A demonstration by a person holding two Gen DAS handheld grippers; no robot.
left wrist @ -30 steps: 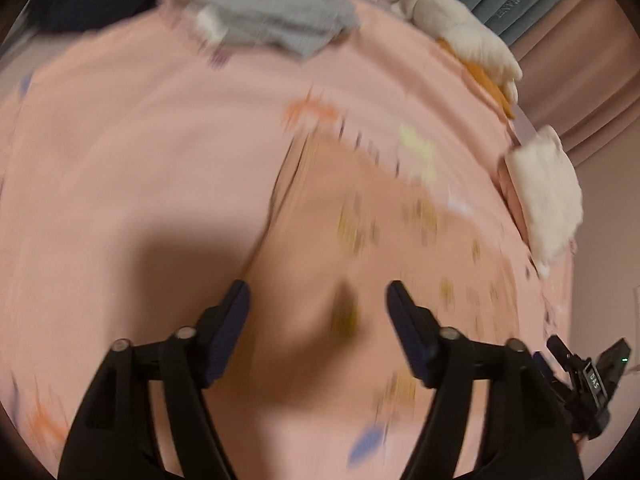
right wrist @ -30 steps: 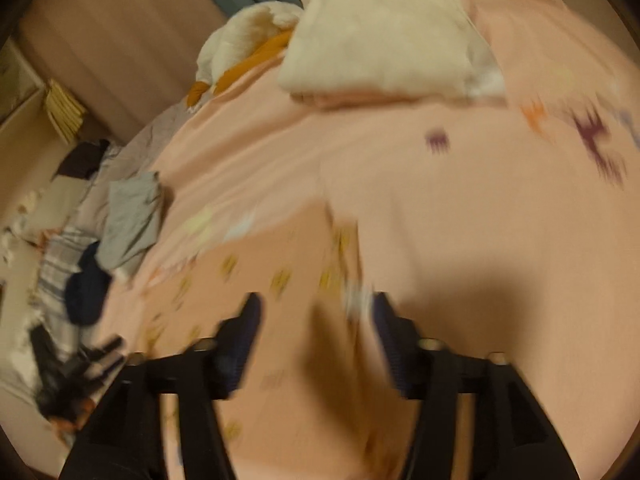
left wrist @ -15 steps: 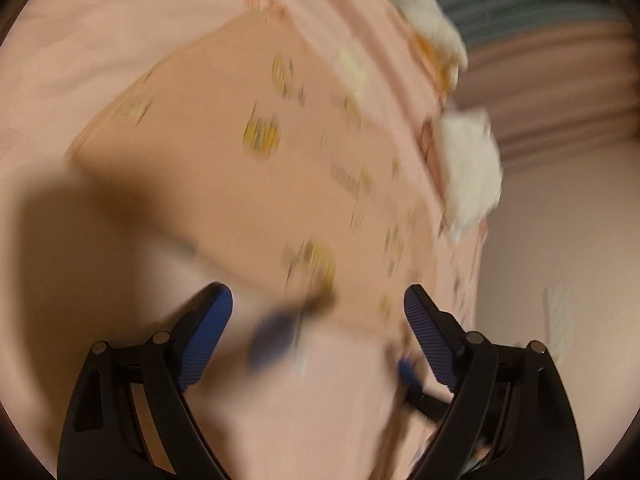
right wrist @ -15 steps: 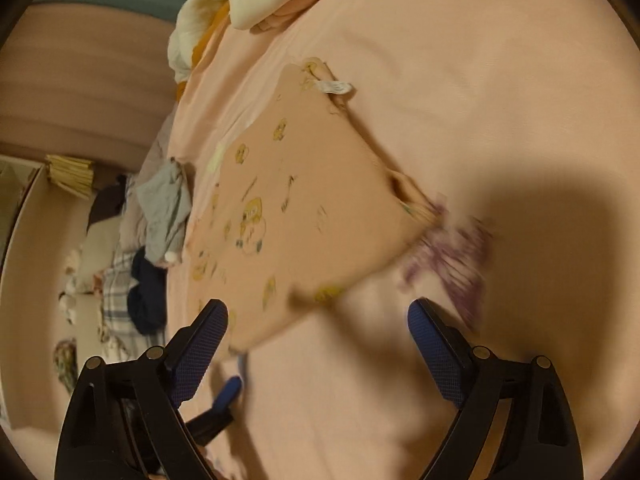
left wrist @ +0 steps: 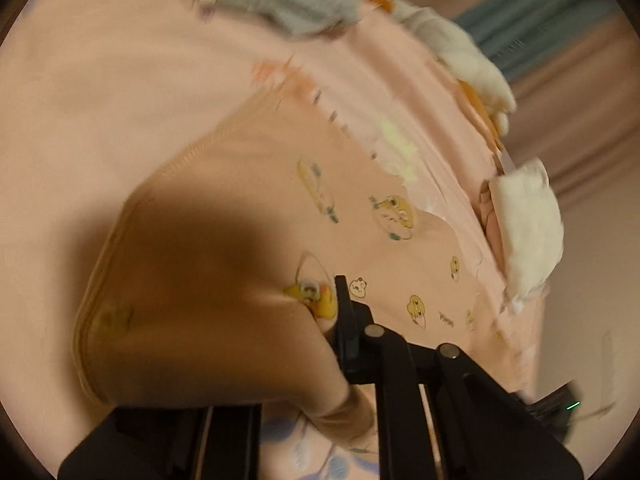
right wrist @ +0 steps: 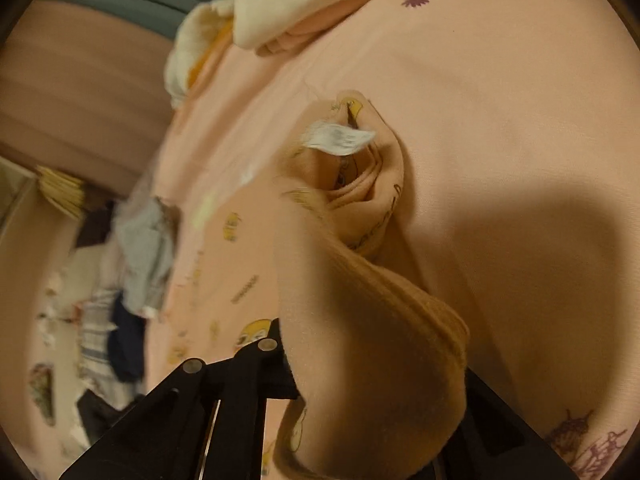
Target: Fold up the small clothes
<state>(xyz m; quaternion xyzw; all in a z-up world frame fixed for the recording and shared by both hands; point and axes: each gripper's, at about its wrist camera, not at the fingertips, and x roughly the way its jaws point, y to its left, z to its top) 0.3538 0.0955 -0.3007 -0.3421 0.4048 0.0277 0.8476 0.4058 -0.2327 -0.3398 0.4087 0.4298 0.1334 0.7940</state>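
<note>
A pink bedsheet (left wrist: 100,92) covers the bed. On it lies the peach duck-print garment (left wrist: 380,248), its long axis running from seven toward one o'clock in the left view. Only the right view shows its white care label (right wrist: 338,139) at twelve o'clock, writing too small to read, and a pile of dark and plaid clothes (right wrist: 108,340) at nine. Both jaws have just been closing: the left gripper (left wrist: 334,320) is clenched on a bunched fold of the garment, and the right gripper (right wrist: 288,360) pinches another raised fold.
</note>
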